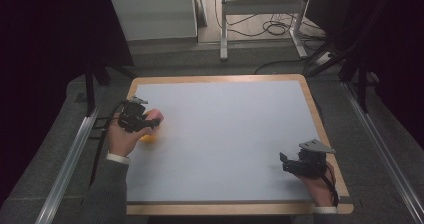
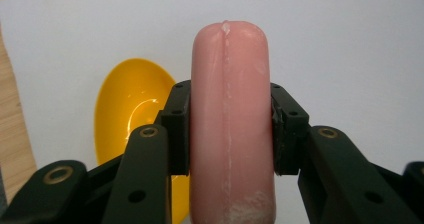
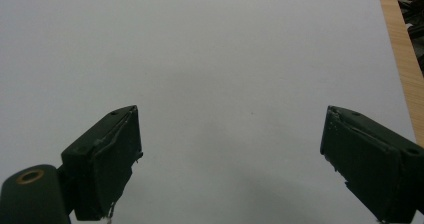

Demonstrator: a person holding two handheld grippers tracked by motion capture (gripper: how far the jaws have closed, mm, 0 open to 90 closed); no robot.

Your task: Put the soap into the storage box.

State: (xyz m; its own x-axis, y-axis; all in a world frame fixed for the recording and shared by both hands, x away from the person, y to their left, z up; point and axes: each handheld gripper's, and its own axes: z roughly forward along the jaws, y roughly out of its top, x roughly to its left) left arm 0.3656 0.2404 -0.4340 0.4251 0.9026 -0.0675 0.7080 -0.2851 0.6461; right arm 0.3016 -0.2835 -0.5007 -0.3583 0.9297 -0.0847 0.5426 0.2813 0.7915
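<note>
**Sausage clamped in your left hand-held gripper, right one idle**

Your left hand-held gripper (image 2: 231, 129) is clamped on a smooth pink sausage-shaped piece (image 2: 230, 124), one black pad pressing each long side. In the left gripper view the piece stands lengthwise between the jaws, its rounded end reaching past the pads, a pale seam running down its middle. Behind and to the left of it in that view lies a glossy yellow plastic bowl (image 2: 127, 109), resting on the pale grey sheet that covers the bench (image 1: 225, 129). From the high view, you hold this hand-held gripper (image 1: 147, 121) near the bench's left edge, with the pink piece (image 1: 155, 115) poking out of it and a bit of the yellow bowl (image 1: 148, 138) just below.

Your right hand-held gripper (image 3: 230, 159) has its jaws spread wide apart with bare grey sheet between them. In the high view it (image 1: 284, 162) sits near the bench's right front corner, well apart from the left one, close to the wooden border (image 1: 320, 129).
</note>
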